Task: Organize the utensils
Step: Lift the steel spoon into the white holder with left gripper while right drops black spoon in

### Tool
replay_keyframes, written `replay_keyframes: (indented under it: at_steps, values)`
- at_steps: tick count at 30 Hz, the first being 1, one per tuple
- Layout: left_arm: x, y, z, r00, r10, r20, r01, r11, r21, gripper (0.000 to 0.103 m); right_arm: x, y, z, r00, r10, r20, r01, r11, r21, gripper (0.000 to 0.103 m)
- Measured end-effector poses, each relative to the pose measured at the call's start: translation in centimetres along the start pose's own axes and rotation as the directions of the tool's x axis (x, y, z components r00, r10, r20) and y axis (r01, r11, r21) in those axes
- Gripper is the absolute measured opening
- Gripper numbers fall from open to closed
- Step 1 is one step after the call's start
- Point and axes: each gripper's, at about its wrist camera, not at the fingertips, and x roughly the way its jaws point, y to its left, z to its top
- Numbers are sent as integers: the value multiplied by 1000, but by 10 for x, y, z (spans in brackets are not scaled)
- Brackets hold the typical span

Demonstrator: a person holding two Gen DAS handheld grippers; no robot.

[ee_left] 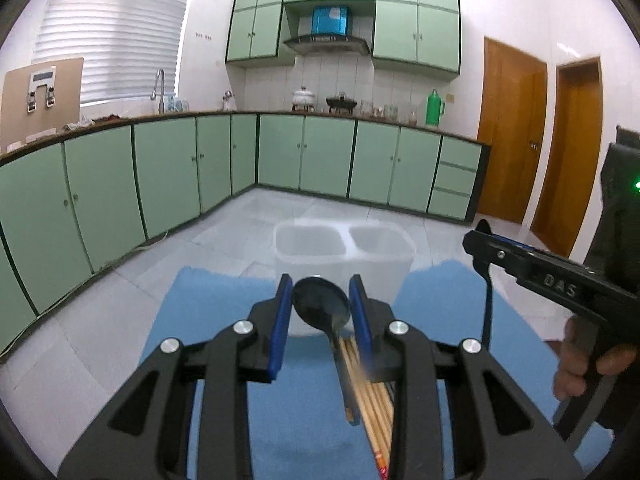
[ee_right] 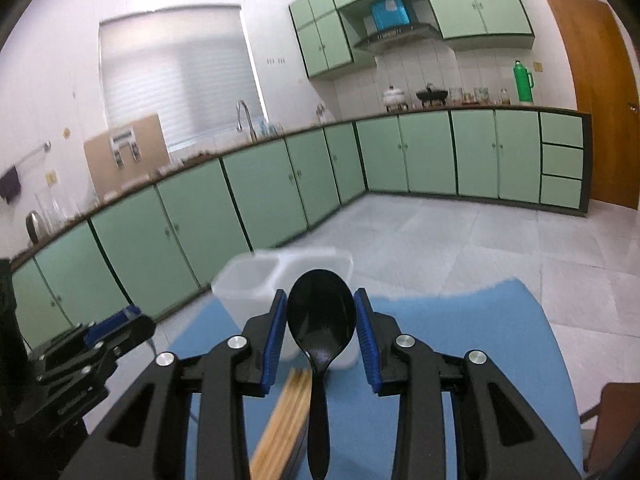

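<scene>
Black plastic spoon point(ee_left: 322, 306) sits between the blue pads of the left tongs point(ee_left: 322, 308) in the left wrist view; pads press on both sides of the bowl, so the tongs grip it, handle pointing back toward the camera. Under it lies a bundle of wooden chopsticks point(ee_left: 370, 404) on a blue mat point(ee_left: 224, 296) that covers the tabletop. Just behind the spoon stands a translucent white holder point(ee_left: 344, 248) w/ two compartments, both look empty. At right the right tongs point(ee_left: 478, 240) show from the side, a hand point(ee_left: 580, 368) on the handle.

Right wrist view: a second black spoon point(ee_right: 321, 316) is gripped by the right tongs point(ee_right: 321, 320), pads closed on the bowl, handle toward the camera. Chopsticks point(ee_right: 286, 420) lie below at left, holder point(ee_right: 256, 280) behind, somewhat blurred. Left tongs point(ee_right: 116, 326) appear at lower left; their pads cannot be read from here.
</scene>
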Motion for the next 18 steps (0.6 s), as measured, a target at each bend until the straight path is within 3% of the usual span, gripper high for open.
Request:
replay_keyframes:
  at_steps: [6,11,18]
  values:
    - [-23,0,54,991,-29,134,29,1000,1,28,9,7,46,995,14,99,-13,1000,-12,34]
    - [-17,-10,95,974,-25,225,21,1000,22,28,31,13,77,988,22,156,-21,1000,-10,34]
    - [43,-14,110,977,4,215,-10,1000,25,28,82,9,91,988,-17,151,15,1000,14,34]
